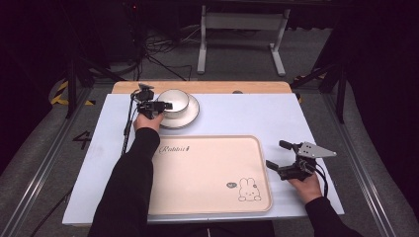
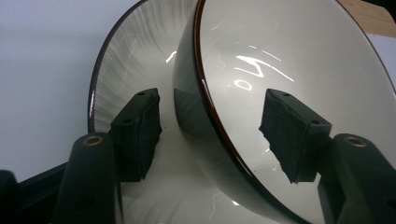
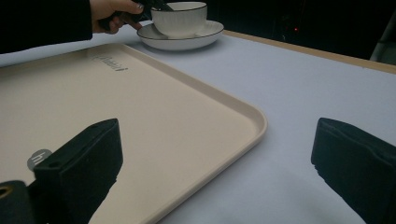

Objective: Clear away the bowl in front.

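A white bowl (image 1: 175,99) with a dark rim sits on a white plate (image 1: 190,117) at the back left of the table. My left gripper (image 1: 164,105) is open at the bowl's left side. In the left gripper view, the gripper (image 2: 210,133) straddles the wall of the bowl (image 2: 289,51), one pad outside over the plate (image 2: 130,60) and one inside, with a gap on each side. My right gripper (image 1: 275,154) stands open beside the right edge of the beige tray (image 1: 207,173). In its own view the gripper (image 3: 215,154) holds nothing, and the tray's corner (image 3: 252,116) lies between its jaws.
The tray carries a rabbit drawing (image 1: 248,190) and some lettering (image 1: 174,148). The pale blue table cover (image 1: 247,113) ends at a wooden strip (image 1: 207,87) behind the plate. Beyond the table are a stand's legs (image 1: 237,44) and cables on the floor.
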The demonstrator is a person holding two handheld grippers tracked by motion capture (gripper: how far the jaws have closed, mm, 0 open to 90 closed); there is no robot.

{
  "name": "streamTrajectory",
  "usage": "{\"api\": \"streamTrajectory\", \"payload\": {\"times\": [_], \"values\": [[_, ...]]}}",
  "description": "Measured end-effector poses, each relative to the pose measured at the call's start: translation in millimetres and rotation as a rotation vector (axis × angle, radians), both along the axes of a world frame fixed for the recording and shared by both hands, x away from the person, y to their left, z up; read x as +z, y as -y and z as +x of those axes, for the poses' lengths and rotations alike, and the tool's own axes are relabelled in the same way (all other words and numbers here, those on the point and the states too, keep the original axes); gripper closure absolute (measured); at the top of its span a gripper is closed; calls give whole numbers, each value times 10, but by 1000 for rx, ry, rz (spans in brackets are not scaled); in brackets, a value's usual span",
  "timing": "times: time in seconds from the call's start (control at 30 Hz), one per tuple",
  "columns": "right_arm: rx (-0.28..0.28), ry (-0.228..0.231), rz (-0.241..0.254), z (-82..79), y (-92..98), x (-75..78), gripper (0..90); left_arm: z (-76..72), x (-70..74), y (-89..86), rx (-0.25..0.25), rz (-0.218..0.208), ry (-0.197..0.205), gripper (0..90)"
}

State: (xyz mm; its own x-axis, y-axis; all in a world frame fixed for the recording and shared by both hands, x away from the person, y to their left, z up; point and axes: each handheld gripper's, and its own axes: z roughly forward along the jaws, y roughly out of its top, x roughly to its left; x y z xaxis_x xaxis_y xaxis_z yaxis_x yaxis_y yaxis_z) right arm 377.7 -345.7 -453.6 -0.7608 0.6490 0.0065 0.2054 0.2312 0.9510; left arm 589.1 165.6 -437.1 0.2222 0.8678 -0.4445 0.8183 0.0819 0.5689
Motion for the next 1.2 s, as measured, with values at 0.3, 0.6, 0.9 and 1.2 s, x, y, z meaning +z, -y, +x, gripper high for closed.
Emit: {"api": "streamTrajectory", "payload": {"times": [0.3,0.6,0.9,1.2], "values": [[0,0,-1,1,-1,0,27,-17,32,23,4,31,13,517],[0,-1,1,2,1,-1,27,12,46,12,45,27,-32,630],[1,-2,3,2,3,-1,27,25,60,34,79,21,-47,726],[1,-3,8,3,5,-1,27,8,83,38,103,0,-32,787]]}}
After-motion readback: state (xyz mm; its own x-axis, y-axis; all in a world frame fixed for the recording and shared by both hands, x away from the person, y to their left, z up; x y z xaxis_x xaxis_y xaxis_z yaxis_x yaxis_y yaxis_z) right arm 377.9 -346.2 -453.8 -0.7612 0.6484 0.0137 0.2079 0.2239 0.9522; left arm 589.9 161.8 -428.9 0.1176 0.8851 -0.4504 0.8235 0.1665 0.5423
